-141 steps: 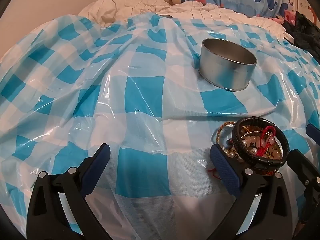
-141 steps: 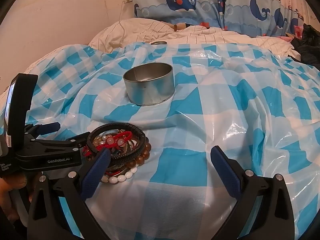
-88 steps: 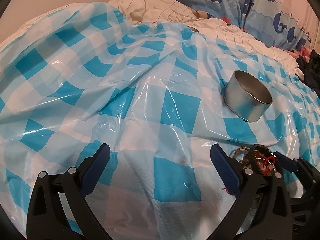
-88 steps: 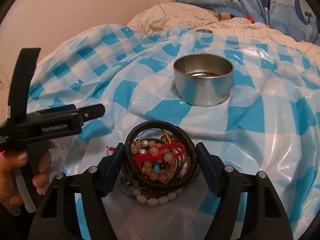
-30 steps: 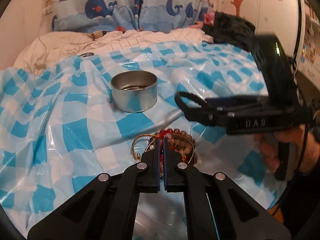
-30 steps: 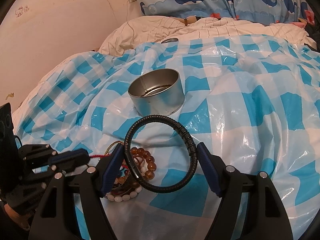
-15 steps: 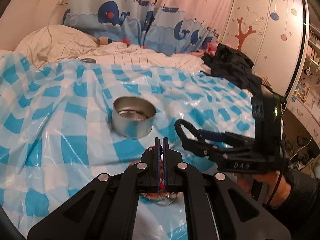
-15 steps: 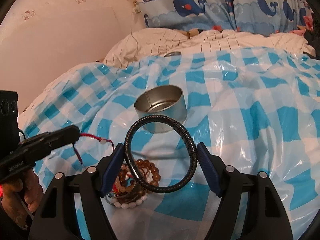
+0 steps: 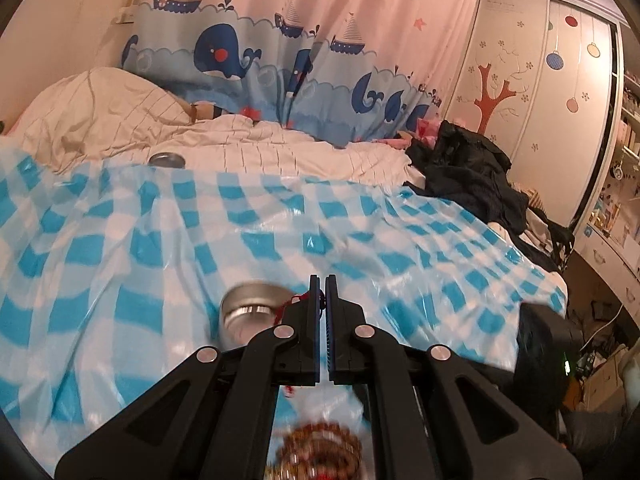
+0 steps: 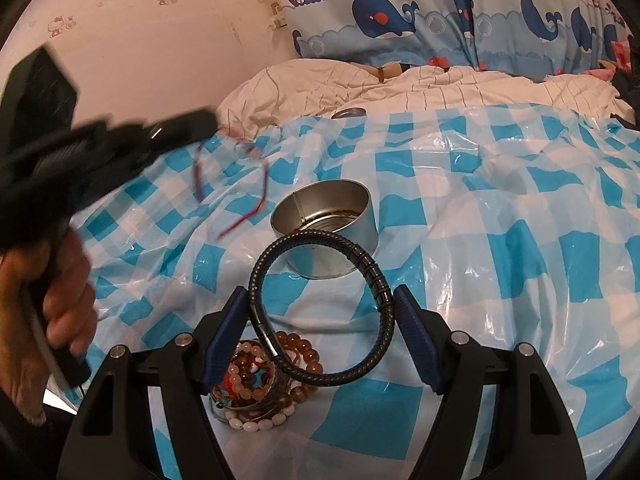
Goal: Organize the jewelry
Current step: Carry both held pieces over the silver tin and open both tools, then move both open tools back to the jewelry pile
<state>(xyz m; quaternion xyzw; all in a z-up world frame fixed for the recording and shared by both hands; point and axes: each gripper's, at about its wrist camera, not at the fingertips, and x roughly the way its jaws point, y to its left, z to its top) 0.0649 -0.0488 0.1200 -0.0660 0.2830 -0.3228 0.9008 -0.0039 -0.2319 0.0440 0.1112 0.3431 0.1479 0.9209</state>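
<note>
Right claw (image 10: 320, 312) braces black braided bracelet (image 10: 320, 308) across half-open fingers; left claw (image 9: 322, 292), pinched on red cord bracelet (image 10: 240, 184), lifts both clear for tin (image 10: 328, 232).

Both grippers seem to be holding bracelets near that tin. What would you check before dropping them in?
1. Right gripper grips the black braided bracelet: ok.
2. Left gripper shut on the red string bracelet: ok, though blurred.
3. Metal tin upright, mouth open: ok.
4. Either bracelet above the tin: not ok, both short of it.
5. Red string free of the bead bracelet pile: ok, it dangles apart.
6. Room left inside tin: cannot tell.
</note>
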